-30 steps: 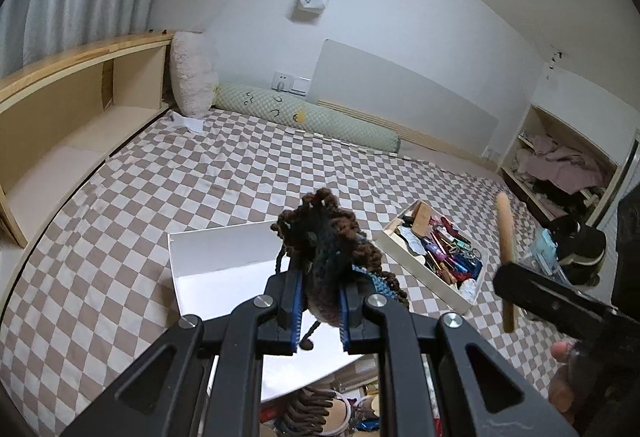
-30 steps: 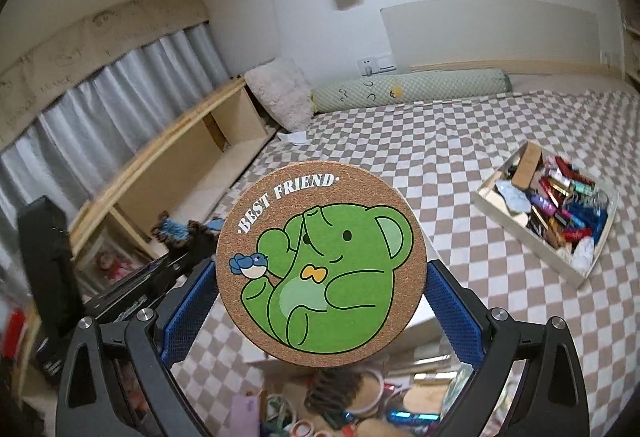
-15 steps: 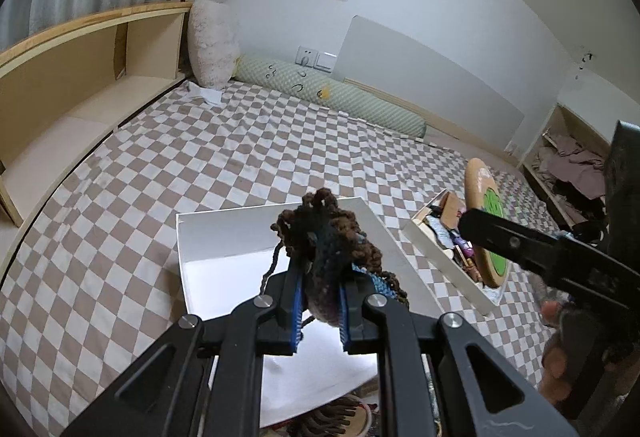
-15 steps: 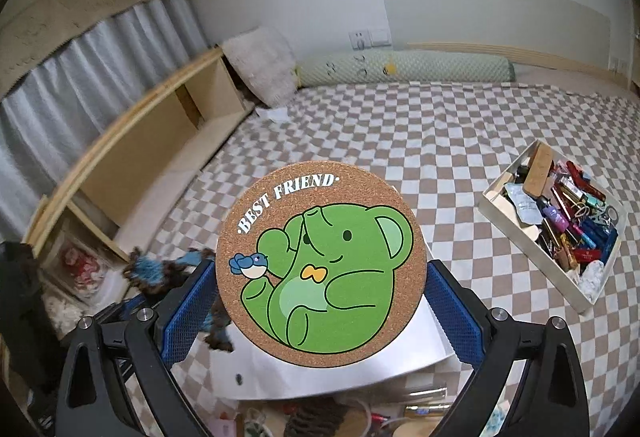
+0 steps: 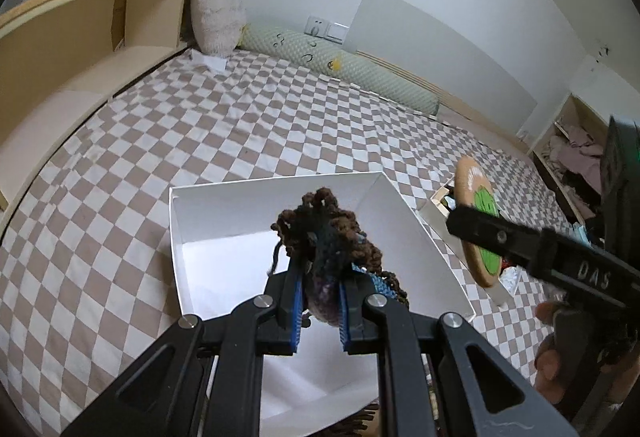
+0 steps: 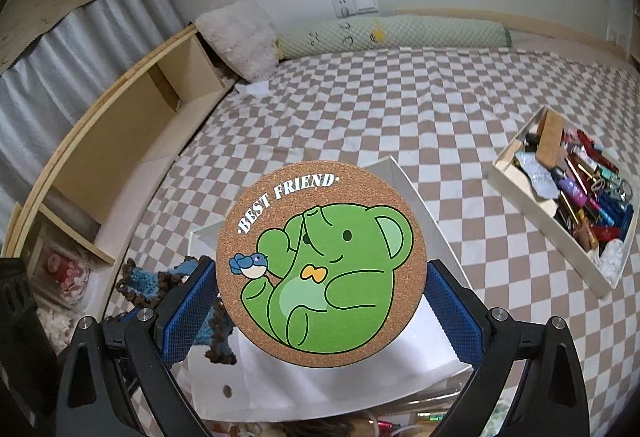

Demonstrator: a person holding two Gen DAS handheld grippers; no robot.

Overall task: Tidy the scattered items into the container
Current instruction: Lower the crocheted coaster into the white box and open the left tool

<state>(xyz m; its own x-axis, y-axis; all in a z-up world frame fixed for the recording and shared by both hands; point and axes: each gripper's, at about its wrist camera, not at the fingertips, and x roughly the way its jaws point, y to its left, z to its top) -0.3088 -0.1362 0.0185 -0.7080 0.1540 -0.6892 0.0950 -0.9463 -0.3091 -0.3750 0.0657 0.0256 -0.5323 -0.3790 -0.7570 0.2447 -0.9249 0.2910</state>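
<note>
- Left wrist: my left gripper is clamped on a brown and blue crocheted piece over the open white box on the checkered bed. Only here I see the cork coaster edge-on.
- Right wrist: my right gripper is clamped on the coaster's rim, face showing "BEST FRIEND". Only here the wooden tray of small items shows fully.

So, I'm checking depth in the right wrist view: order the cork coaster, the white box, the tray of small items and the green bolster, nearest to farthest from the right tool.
1. Cork coaster, held in the right tool.
2. White box, just beyond, below.
3. Tray of small items, right.
4. Green bolster, along the far wall.
</note>
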